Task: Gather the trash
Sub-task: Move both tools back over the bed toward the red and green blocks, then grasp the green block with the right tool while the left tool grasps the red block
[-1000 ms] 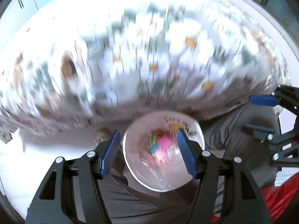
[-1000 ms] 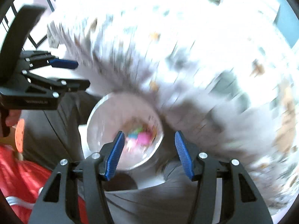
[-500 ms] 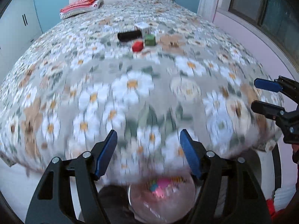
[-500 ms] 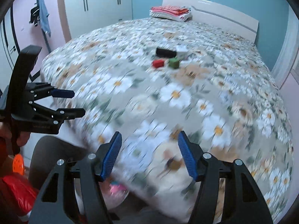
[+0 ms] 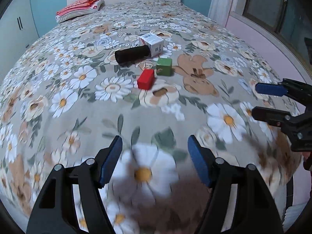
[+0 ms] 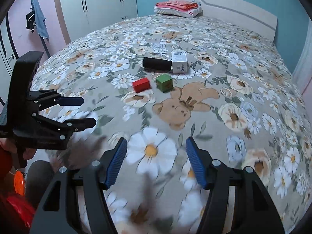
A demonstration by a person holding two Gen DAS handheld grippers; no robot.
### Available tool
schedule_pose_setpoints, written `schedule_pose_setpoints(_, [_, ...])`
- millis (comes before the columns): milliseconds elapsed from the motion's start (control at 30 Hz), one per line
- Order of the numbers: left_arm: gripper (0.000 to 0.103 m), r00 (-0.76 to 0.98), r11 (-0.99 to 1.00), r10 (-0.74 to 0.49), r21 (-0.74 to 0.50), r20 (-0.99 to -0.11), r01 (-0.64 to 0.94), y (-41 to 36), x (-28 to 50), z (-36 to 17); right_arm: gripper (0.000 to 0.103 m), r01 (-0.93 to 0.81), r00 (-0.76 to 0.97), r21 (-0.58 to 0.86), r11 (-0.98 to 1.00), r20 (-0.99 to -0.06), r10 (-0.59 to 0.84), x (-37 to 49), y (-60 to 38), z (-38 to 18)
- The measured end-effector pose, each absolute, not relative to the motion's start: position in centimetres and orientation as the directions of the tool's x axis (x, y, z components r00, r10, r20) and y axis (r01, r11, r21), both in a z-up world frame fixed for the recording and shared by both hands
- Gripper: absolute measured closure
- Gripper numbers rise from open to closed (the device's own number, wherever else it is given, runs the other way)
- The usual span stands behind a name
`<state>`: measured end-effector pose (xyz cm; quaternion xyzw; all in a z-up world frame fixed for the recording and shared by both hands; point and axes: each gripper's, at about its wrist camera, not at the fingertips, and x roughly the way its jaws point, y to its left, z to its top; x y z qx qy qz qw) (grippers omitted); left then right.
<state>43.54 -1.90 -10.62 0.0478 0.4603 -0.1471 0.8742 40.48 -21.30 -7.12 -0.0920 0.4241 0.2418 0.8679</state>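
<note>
Several items lie together mid-bed on the floral bedspread [image 5: 78, 101]: a red block [image 5: 145, 81], a green block [image 5: 164, 66], a black cylinder [image 5: 132, 54] and a white box [image 5: 151, 43]. They also show in the right wrist view: red block [image 6: 141, 84], green block [image 6: 164, 82], black cylinder [image 6: 157, 64], white box [image 6: 179, 62]. My left gripper [image 5: 155, 156] is open and empty above the bed's near edge, well short of them. My right gripper [image 6: 156, 156] is open and empty beside it; it also shows at the right of the left wrist view [image 5: 273, 101].
Folded red and white bedding [image 6: 178, 7] lies by the headboard [image 6: 234, 9]. White wardrobes [image 6: 101, 2] stand left. A pink wall with a window [image 5: 273, 9] runs along the bed's right side. A dark chair with a blue cloth [image 6: 38, 21] stands far left.
Both grippers have risen from over a bowl of colourful scraps below the bed edge to above the bedspread. The bowl has dropped out of view and the items mid-bed now show.
</note>
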Motion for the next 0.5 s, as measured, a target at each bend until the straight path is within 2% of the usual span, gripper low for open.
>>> schedule_pose_setpoints(500, [0.034,0.488,0.921,-0.317,-0.141,-0.813,0.364,-2.3,53.2,-13.7,0.038,-0.552,0.452,0.111,0.827,-0.793,0.408,52.8,-19.0,-11.1])
